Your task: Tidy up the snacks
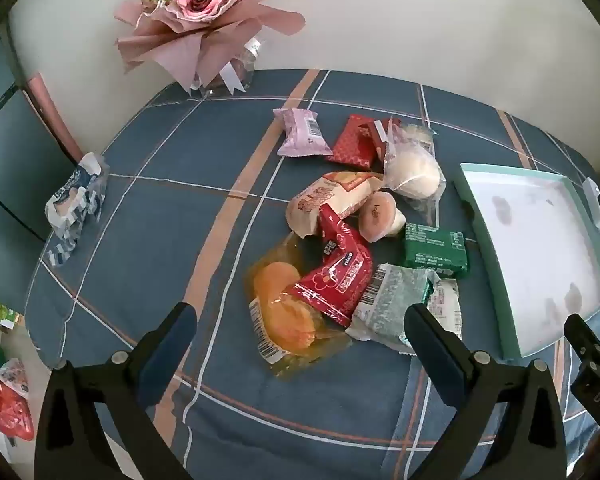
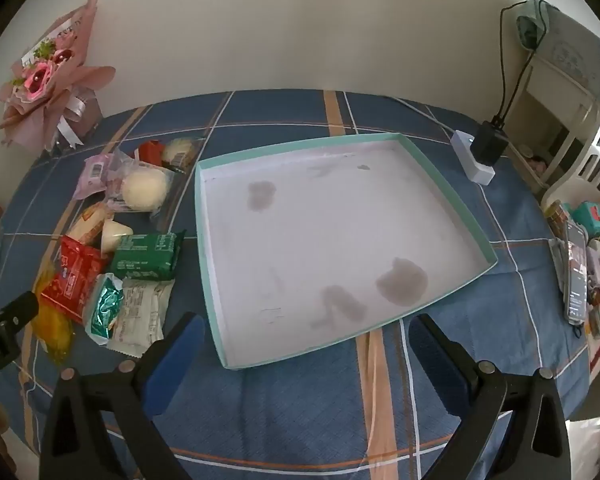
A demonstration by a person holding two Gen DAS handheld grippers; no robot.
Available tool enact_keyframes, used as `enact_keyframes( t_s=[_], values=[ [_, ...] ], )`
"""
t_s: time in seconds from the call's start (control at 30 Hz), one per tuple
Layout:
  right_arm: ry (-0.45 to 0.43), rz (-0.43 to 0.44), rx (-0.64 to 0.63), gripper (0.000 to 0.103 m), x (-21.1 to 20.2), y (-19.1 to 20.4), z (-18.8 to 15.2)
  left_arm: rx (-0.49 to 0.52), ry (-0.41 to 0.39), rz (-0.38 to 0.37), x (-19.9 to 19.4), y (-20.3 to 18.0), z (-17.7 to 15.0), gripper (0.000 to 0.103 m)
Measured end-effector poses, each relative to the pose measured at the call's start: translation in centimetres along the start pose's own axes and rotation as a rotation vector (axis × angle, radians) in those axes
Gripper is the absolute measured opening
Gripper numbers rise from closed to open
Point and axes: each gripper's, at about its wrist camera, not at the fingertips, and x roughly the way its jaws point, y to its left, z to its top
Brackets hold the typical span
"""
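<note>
Blue plaid tablecloth [image 2: 300, 412] carries one pile of about ten wrapped snacks [image 1: 352, 232], one shallow mint-rimmed tray [image 2: 452, 196] just beside it holding nothing, and one pink bouquet [image 1: 196, 12] at the wall. Left gripper [image 1: 300, 328] hangs above the pile's near edge and right gripper [image 2: 304, 340] above the tray's near rim, both with jaws spread wide, gripping nothing.

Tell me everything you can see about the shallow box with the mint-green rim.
The shallow mint-green box is square with low walls and a white inner floor, apparently cardboard. It lies flat and open on the blue checked tablecloth, to the right of the snack pile. Nothing lies in it; several greyish stains mark the floor. No snack visibly touches it, and neither gripper does. A white power strip sits beyond its far right corner.
</note>
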Motion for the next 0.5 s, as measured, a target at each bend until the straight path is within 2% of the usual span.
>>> enact_keyframes(
  t_s=[0.3, 0.5],
  values=[
    [0.0, -0.003, 0.006, 0.103, 0.06, 0.18, -0.14, 0.001, -0.006, 0.025, -0.37, -0.91, -0.32, 0.103],
    [0.009, 0.001, 0.001, 0.103, 0.19, 0.16, -0.06, 0.013, 0.006, 0.003, 0.14, -0.17, -0.07, 0.103]
  ],
)
